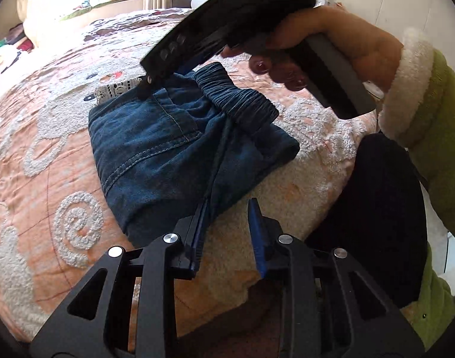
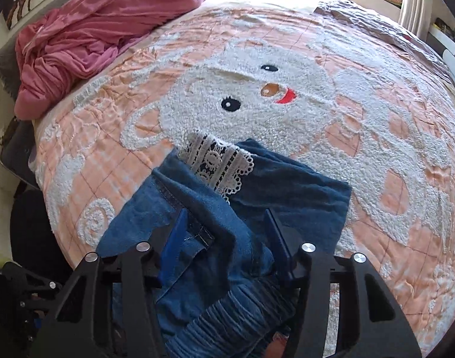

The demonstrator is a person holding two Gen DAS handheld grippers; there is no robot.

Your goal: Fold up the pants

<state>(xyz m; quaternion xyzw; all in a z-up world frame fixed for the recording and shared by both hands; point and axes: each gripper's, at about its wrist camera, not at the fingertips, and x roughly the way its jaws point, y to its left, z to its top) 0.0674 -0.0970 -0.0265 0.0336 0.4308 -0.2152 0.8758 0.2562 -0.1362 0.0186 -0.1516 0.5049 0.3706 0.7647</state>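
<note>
- The left tool point(image 1: 228, 211) stands wide apart with nothing between its fingers, hovering just off the near edge of the pants point(image 1: 179, 152), which lie as a compact folded bundle on the bed point(image 1: 48, 155).
- The right tool point(image 2: 224, 232) is also spread wide, straddling a raised ridge of denim beside the elastic waistband point(image 2: 227, 316); I cannot tell whether its pads touch the cloth.
- Risk: if the right tool closes and lifts here, it would likely drag only the top layer and pull the fold open.
- Risk: the waistband sits humped and askew on top, so the bundle may spring apart once released.
- Ahead of the right tool, a lace trim point(image 2: 220, 164) pokes out of the fold and could snag.
- Hidden: the layers underneath and the legs' ends; in the left view the right tool's body covers the far edge of the pants.
- Farther left, a pink blanket point(image 2: 93, 35) is heaped.
</note>
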